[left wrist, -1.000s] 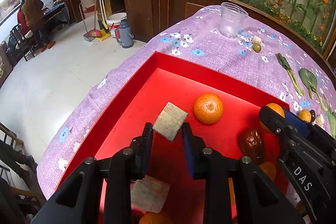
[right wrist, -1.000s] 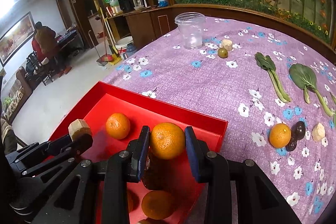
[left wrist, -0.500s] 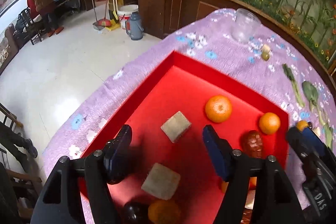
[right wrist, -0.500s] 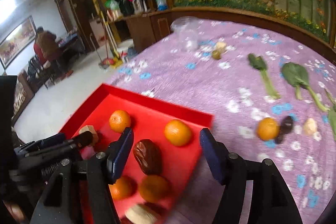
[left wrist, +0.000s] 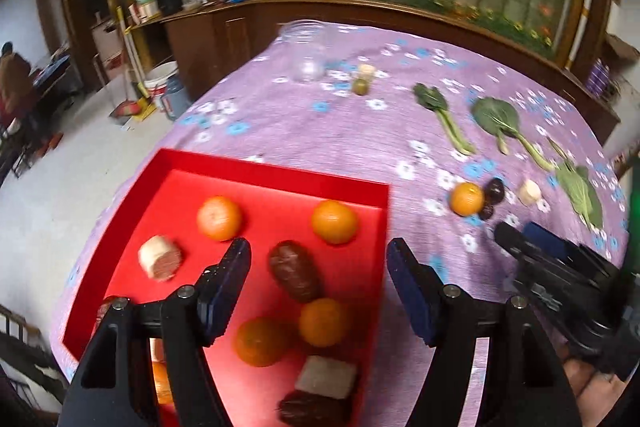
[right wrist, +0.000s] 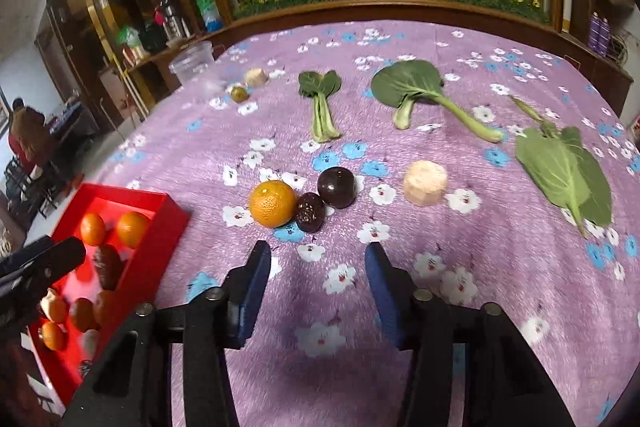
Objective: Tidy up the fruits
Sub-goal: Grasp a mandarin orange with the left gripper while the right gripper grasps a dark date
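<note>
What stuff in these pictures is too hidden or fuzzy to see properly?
- Left wrist view: the red tray's near end is covered by the left gripper, so some fruit there is hidden.
- Left wrist view: the clear cup is blurred.
- Right wrist view: the tray's fruit is small, blurred and partly behind the left gripper.
- Right wrist view: the person far off is too small.

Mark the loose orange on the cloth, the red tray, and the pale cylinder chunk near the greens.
loose orange (right wrist: 273,203), right wrist view, middle of its peel.
red tray (right wrist: 170,217), right wrist view, its far right corner wall.
pale cylinder chunk (right wrist: 424,183), right wrist view, its side face.
</note>
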A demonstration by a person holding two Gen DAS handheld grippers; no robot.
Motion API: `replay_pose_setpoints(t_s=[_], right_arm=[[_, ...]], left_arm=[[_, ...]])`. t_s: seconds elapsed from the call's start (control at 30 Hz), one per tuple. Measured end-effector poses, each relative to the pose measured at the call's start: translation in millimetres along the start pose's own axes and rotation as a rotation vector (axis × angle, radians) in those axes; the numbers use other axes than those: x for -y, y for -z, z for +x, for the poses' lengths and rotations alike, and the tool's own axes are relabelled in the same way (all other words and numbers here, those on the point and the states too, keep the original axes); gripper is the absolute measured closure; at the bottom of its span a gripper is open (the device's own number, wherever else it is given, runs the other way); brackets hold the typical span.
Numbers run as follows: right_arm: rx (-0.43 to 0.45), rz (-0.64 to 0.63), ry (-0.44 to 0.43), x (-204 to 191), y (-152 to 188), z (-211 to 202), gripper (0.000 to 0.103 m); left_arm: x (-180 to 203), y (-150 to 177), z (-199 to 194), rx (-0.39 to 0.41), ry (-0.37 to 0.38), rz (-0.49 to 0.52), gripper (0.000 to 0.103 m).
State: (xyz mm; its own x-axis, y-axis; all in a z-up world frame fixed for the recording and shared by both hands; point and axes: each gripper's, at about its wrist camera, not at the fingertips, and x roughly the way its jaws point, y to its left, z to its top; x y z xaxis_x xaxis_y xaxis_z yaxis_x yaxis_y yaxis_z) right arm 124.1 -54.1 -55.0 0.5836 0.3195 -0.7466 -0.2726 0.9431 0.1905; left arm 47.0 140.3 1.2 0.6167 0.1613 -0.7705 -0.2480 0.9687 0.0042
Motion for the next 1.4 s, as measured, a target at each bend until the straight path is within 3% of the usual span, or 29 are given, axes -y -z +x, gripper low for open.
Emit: replay_pose_setpoints(t_s=[0.37, 0.8, 0.9, 0.93, 0.97, 1.4], right_arm=[[-0.030, -0.070, 0.035, -5, -21, 40, 0.082], [0.053, 0.085, 0.007, 64, -5, -9, 0.083], [0.072, 0.110, 0.001, 75, -3, -16, 0.083], [0.075, 0.119, -0.005, 78, -3, -16, 0.083], [0.074, 0.124, -0.011, 79, -3, -15, 0.083], [0.077, 0.095, -0.011, 81, -1, -21, 0.082]], left_arm=[[45, -11, 17, -0.019, 0.050, 0.093, 0.034], [120, -35, 70, -0.056, 0.092, 0.161, 0.034], [131, -37, 90, -0.081, 0.076, 0.168, 0.040], [134, -37, 96, -0.098, 0.068, 0.172, 0.060], [136, -37, 103, -0.123, 0.070, 0.184, 0.072], [121, -20, 91, -0.107, 0.087, 0.167, 0.074]])
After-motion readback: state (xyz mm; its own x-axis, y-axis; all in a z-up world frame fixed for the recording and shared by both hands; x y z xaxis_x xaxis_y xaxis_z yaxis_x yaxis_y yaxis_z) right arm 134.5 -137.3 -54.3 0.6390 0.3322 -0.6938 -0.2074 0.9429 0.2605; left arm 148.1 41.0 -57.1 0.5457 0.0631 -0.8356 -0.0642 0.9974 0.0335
